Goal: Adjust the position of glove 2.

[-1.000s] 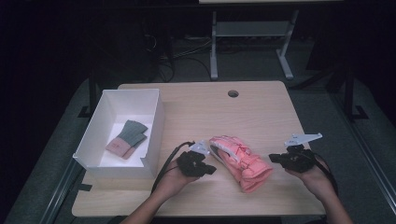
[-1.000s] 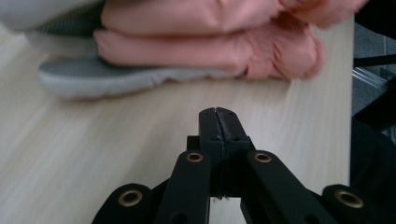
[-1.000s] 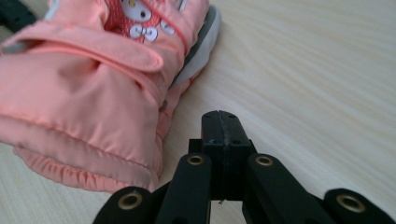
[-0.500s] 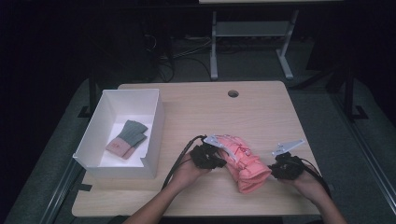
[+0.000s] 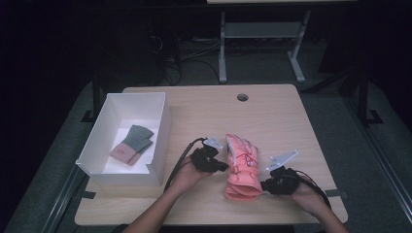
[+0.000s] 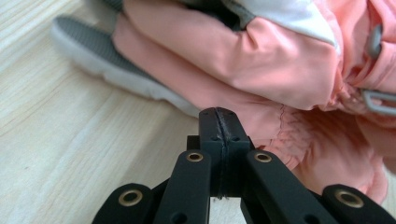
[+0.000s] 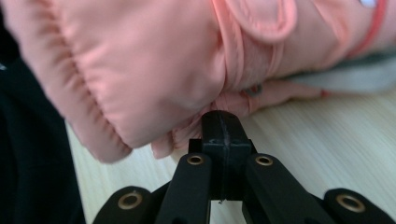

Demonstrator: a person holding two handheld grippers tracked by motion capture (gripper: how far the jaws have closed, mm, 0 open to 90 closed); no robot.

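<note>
Pink glove point(image 5: 241, 167) lies on tabletop point(image 5: 286, 121), lower centre of frame, not yet lifted. Left tongs point(image 5: 224, 167) clenched empty at its left edge; right tongs point(image 5: 263, 185) clenched empty at its cuff. Box point(image 5: 162, 141) at left holds one grey glove point(image 5: 132, 144). Judged: grasp and transfer remain.

The right tool point(image 7: 219, 122), jaws pressed together at lower centre, touches the pink glove point(image 7: 140, 70) filling the upper frame; pale wooden surface point(image 7: 327, 149) at lower right.

Salmon-pink gloves point(image 5: 241, 167) (grey palms), white box point(image 5: 160, 141), black tongs point(image 6: 218, 122).
</note>
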